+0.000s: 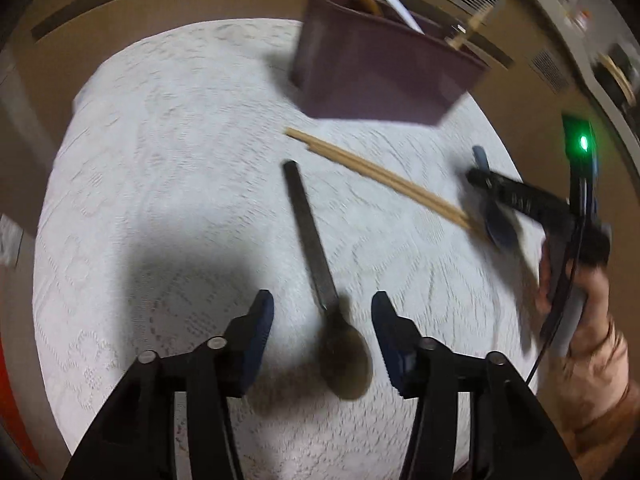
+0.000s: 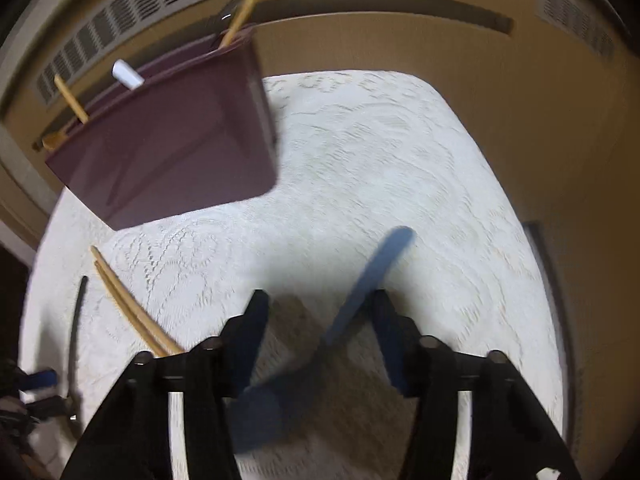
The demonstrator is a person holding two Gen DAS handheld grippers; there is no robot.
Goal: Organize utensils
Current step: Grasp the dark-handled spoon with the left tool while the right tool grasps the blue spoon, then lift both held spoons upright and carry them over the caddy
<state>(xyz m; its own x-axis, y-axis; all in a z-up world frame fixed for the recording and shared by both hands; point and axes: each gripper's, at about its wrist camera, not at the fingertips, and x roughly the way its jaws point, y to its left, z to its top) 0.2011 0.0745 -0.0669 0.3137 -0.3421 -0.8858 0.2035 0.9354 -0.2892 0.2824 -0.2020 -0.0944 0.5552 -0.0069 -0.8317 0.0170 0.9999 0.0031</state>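
Both claws gape wide: left claw (image 1: 322,334) over a dark spoon (image 1: 320,300), right claw (image 2: 320,338) over a blue spoon (image 2: 362,286). Chopsticks (image 1: 376,176) lie on the lace-covered tabletop (image 1: 160,160) near the maroon holder (image 1: 380,64).

Dark spoon (image 1: 320,276) flat, chopsticks (image 1: 380,178) beside, blue spoon (image 2: 360,284), maroon holder (image 1: 380,60) upright

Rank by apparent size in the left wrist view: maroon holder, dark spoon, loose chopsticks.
1. maroon holder, clearly largest.
2. dark spoon and loose chopsticks: similar length; the spoon lies nearer the camera, so unranked.
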